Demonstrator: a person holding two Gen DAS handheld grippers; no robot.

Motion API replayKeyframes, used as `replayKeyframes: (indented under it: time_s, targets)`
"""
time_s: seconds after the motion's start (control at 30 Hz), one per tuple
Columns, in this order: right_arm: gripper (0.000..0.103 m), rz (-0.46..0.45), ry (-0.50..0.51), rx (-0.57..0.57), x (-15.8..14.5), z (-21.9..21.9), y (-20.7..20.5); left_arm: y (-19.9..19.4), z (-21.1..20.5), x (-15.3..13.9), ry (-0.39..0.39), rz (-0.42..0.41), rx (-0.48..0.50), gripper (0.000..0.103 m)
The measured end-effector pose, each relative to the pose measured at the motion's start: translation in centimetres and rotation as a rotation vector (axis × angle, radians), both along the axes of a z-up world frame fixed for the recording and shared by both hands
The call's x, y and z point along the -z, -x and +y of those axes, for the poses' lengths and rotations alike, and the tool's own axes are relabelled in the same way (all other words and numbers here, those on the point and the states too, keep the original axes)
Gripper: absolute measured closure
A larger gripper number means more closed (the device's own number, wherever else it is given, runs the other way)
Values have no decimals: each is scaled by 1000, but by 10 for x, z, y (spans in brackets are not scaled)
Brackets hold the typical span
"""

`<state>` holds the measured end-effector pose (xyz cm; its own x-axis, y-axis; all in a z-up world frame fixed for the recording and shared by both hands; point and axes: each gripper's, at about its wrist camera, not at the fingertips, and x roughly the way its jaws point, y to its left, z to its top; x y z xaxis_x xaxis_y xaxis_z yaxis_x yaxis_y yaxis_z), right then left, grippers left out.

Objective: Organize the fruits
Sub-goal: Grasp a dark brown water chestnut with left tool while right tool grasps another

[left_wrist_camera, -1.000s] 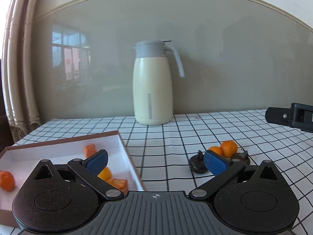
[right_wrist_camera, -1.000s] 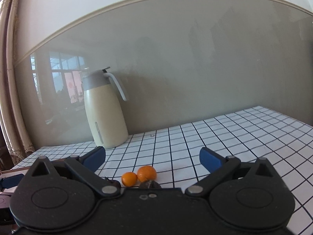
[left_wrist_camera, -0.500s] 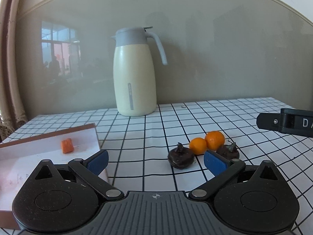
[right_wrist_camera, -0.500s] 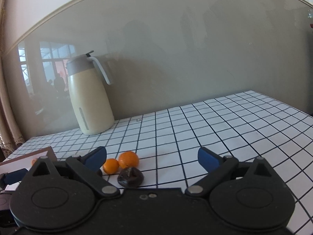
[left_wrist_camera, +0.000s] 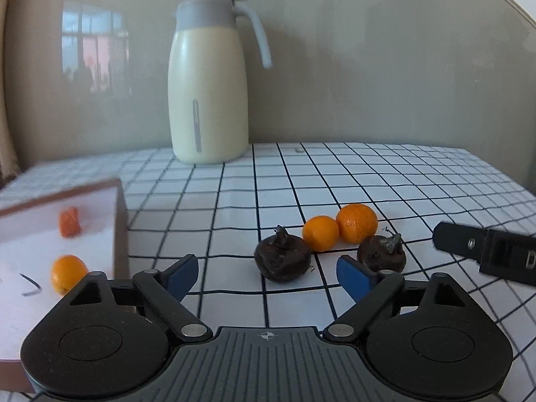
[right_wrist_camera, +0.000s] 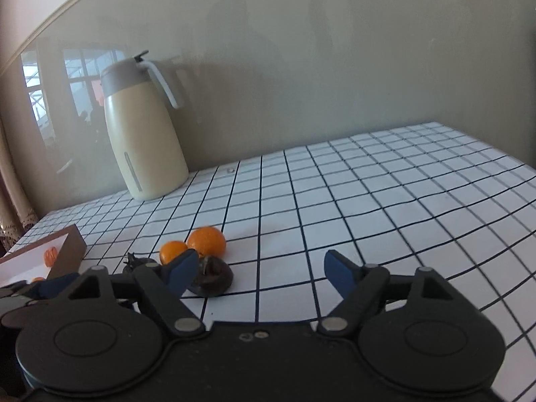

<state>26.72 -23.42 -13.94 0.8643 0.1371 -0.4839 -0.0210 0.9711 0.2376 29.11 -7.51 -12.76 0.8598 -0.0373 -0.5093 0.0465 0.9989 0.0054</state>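
Left wrist view: my left gripper (left_wrist_camera: 266,274) is spread wide and carries nothing, hovering low over the checked tablecloth (left_wrist_camera: 385,174). Just ahead of its fingers lies a dark brown fruit (left_wrist_camera: 282,258) with a dried stem, roughly between the two blue pads (left_wrist_camera: 182,274). A second dark fruit (left_wrist_camera: 382,254) sits just beyond the right pad. Behind them are two tangerines, the smaller tangerine (left_wrist_camera: 320,233) touching the larger tangerine (left_wrist_camera: 356,223). To the left stands a brown box (left_wrist_camera: 120,227) with a white inside; in it I see one whole tangerine (left_wrist_camera: 68,273) near the front and an orange peeled piece (left_wrist_camera: 69,222) further back. A cream thermos jug (left_wrist_camera: 207,83) with a grey lid stands upright at the back by the wall. At the right edge, part of the other tool shows as a black bar.

From the right wrist view, my right gripper (right_wrist_camera: 258,271) is also wide apart and empty. Its left pad overlaps the nearer dark fruit in the picture; I cannot tell whether they touch. The tangerine pair lies just behind, and the box corner shows at far left.
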Motion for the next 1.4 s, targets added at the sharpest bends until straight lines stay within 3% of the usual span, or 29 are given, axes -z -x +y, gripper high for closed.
replayKeyframes:
  time_s: [0.2,0.33,0.47,0.6,0.87,1.1,1.33,1.4]
  targets:
    - [34,38,11,-18,7,5,-10,-14,1,2,4,20,-15,16]
    - [34,53,21,-28,10,10,-13,-25,-1,5,20,60,-7,35]
    - [34,57,28,-27,11,11,-14,-34,-4,8,14,86,-8,42]
    - [34,72,25,-37,13,12,-17,-39,-10,8,-5,95,-3,59]
    - [38,115,25,-80,19,26,-33,-30,7,7,-8,95,-56,59]
    - [40,126,55,-93,20,40,-46,-24,8,7,-29,94,-41,59]
    - [67,129,162,-136,20,60,-49,-25,9,8,-31,94,-36,59]
    - [67,127,168,-136,20,60,-48,-24,8,8,-30,94,-35,59]
